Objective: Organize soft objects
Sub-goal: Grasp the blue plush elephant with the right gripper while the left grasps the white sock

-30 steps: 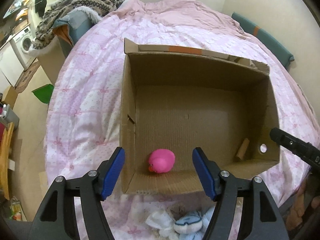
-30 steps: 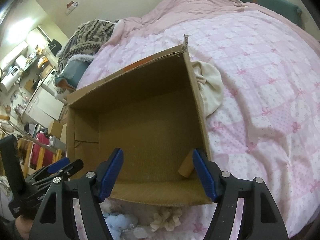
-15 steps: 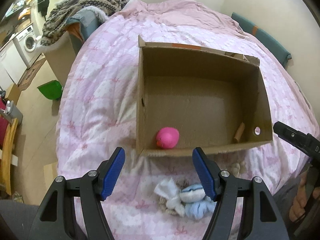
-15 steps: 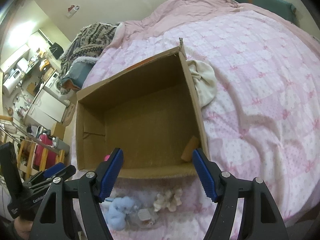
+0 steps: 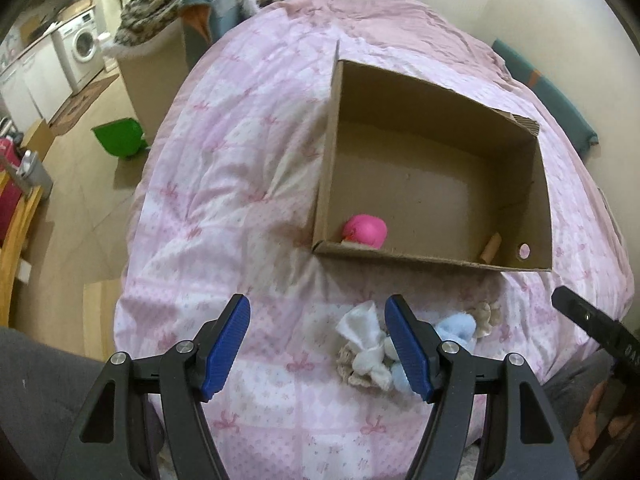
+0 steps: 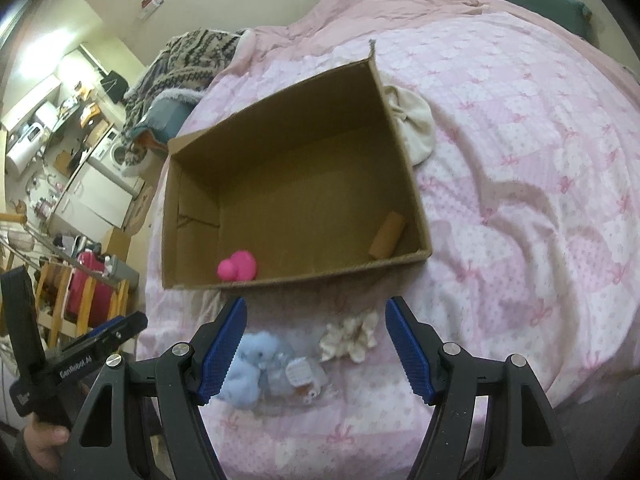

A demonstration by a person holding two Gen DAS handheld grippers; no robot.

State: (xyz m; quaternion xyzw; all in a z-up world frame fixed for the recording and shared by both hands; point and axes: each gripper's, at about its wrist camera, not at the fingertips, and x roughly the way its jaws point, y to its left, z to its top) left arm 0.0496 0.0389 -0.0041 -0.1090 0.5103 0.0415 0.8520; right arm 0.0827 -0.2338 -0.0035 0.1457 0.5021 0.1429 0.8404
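Cardboard: open brown cardboard box (image 5: 432, 168) sits on the pink patterned quilt (image 5: 224, 200), mouth up, far side of the soft pile.
Box contents: bright pink rounded soft toy (image 5: 365, 230) in the near left corner; short tan cardboard tube (image 6: 387, 234) in the near right corner.
Pile: loose items lie on the quilt just near of the box's front wall. White knotted cloth (image 5: 366, 336), pale blue fluffy plush (image 6: 250, 364), cream frilly scrunchie (image 6: 350, 334), small clear packet (image 6: 298, 372) between the last two.
Left gripper (image 5: 318, 344): blue pads apart, nothing between them; white cloth lies just inside the right pad, blue plush partly hidden behind it.
Right gripper (image 6: 316, 344): blue pads apart, empty; plush sits beside the left pad, scrunchie nearer the right one.
Step in hand (judged): both tools stand above the pile, choosing the next item for the box.
Method note: take one item per gripper. Centre the pads over the bulk of the piece, not a trailing edge, so it does not slip out.
Method note: the items touch; lower straight and close gently, else a neighbour gets dragged along.
Risk: pinching the quilt with the item.
Elsewhere: cream cloth (image 6: 414, 128) lies against the box's right outer wall.
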